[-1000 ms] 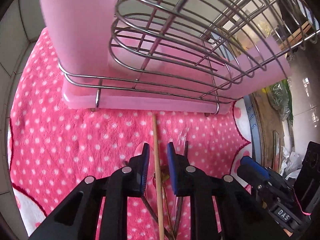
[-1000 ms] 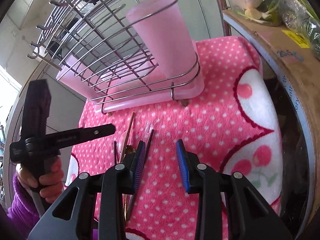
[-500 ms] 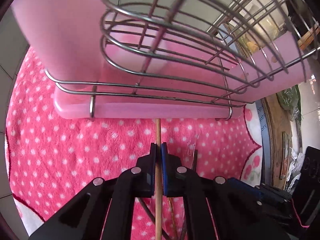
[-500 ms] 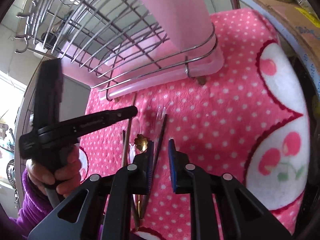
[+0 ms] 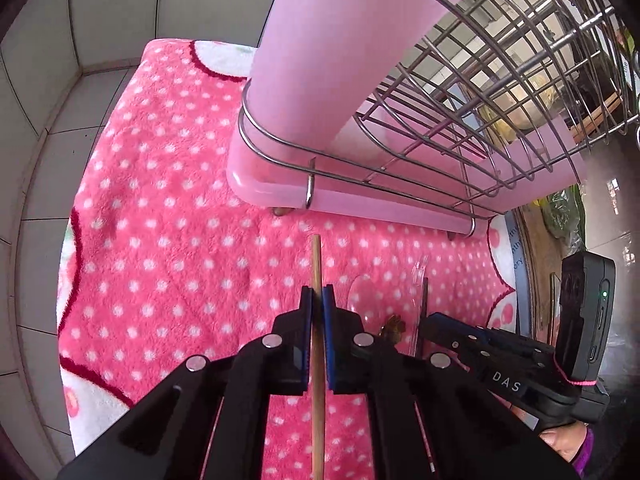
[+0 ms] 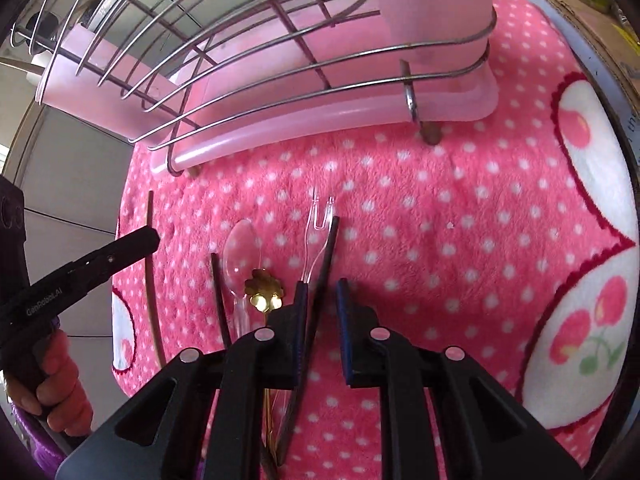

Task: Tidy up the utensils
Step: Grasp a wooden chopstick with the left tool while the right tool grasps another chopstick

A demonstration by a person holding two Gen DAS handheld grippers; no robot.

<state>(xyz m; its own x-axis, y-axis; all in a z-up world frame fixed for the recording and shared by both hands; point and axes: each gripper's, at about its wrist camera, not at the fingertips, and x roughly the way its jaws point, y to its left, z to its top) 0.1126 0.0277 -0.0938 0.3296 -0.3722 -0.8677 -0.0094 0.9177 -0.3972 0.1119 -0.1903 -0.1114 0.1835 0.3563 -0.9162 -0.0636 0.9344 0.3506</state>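
Note:
My left gripper [image 5: 316, 300] is shut on a light wooden chopstick [image 5: 316, 264], whose tip points toward the pink utensil cup [image 5: 340, 52] in the wire rack [image 5: 460, 128]. My right gripper [image 6: 322, 294] is open, its jaws astride a dark chopstick [image 6: 326, 264] on the pink dotted towel [image 6: 420, 220]. Beside it lie a clear plastic fork [image 6: 318, 232], a clear plastic spoon [image 6: 240, 256], a gold spoon [image 6: 264, 292] and another dark chopstick [image 6: 218, 292]. The left gripper [image 6: 120, 248] and its chopstick [image 6: 150, 248] also show in the right wrist view.
The rack's pink drip tray [image 6: 300, 124] stands on the towel at the back. A round wooden board edge [image 5: 532, 264] and bagged greens [image 5: 564, 216] lie to the right. Tiled wall [image 5: 52, 60] lies on the left.
My left gripper has closed on the wooden chopstick and pulled back from the rack. My right gripper has moved down and forward over the dark chopstick, its jaws narrower than a second ago.

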